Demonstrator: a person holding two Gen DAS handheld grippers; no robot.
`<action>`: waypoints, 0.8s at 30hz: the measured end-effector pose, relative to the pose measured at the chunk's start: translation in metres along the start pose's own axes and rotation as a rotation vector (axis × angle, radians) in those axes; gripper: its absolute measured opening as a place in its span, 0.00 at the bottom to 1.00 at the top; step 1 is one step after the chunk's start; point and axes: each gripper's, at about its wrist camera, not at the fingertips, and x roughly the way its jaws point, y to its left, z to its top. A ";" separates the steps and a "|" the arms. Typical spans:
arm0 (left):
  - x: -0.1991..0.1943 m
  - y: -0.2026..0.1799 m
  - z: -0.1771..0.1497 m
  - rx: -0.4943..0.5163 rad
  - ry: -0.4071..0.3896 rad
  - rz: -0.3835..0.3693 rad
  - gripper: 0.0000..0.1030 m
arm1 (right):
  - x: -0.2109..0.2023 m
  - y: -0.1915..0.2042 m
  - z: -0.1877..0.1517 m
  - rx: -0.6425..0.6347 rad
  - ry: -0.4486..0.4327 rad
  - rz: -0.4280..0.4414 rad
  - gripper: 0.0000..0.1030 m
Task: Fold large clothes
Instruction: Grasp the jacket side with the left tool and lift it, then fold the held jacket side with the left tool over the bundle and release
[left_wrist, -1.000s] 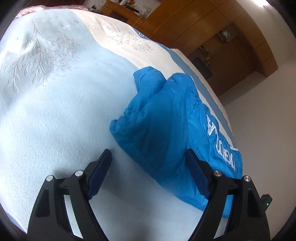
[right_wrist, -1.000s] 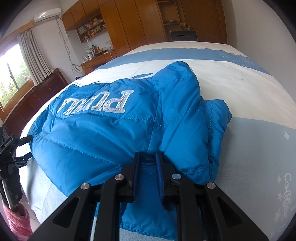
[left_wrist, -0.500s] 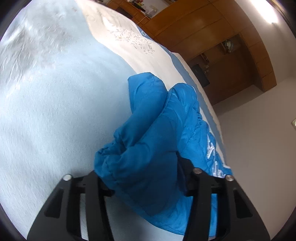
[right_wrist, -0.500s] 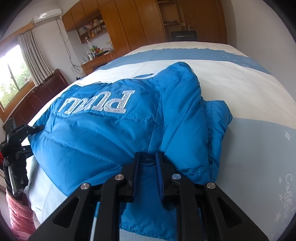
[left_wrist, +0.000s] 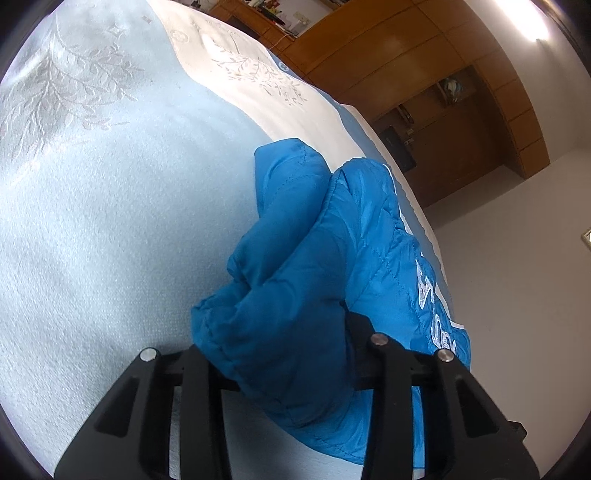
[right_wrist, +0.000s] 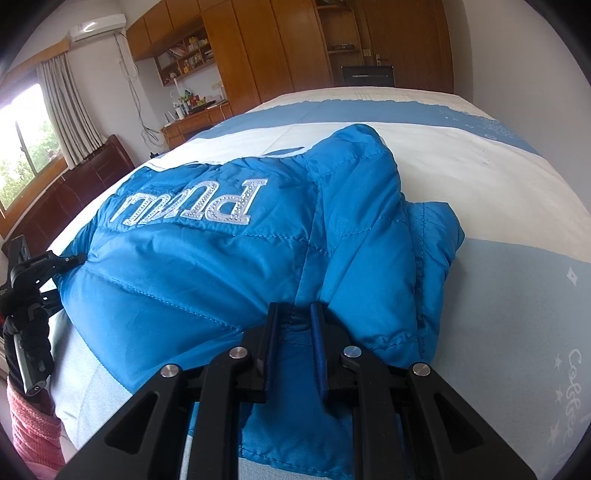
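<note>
A padded blue jacket (left_wrist: 354, 236) with white lettering lies folded on the bed (left_wrist: 110, 221). In the left wrist view a bunched corner of it fills the space between the fingers of my left gripper (left_wrist: 280, 339); the jaws are closing on that padding, which hides the pads. In the right wrist view the jacket (right_wrist: 207, 266) spreads across the middle, and my right gripper (right_wrist: 294, 310) is shut on a thin fold at its near edge. At the far left of that view the left gripper (right_wrist: 48, 262) meets the jacket's other corner.
The bedspread (right_wrist: 517, 295) has pale blue and cream bands. Wooden wardrobes (right_wrist: 295, 48) and a desk (right_wrist: 195, 118) stand beyond the bed. A dark wooden cabinet (right_wrist: 85, 177) and a window (right_wrist: 26, 147) are at the left. Pink fabric (right_wrist: 29, 424) shows at the lower left.
The left gripper moved onto the jacket's corner and closed from wide open around the bunched padding, which now rises between its fingers. The right gripper held still.
</note>
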 end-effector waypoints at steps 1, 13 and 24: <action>-0.001 -0.001 0.001 -0.001 -0.001 0.000 0.34 | -0.001 -0.001 0.001 0.004 0.005 0.010 0.16; -0.033 -0.062 0.001 0.153 -0.107 0.058 0.27 | -0.064 -0.037 0.020 0.068 -0.020 0.108 0.32; -0.058 -0.214 -0.041 0.495 -0.189 -0.050 0.26 | -0.122 -0.065 0.028 0.051 -0.117 0.020 0.34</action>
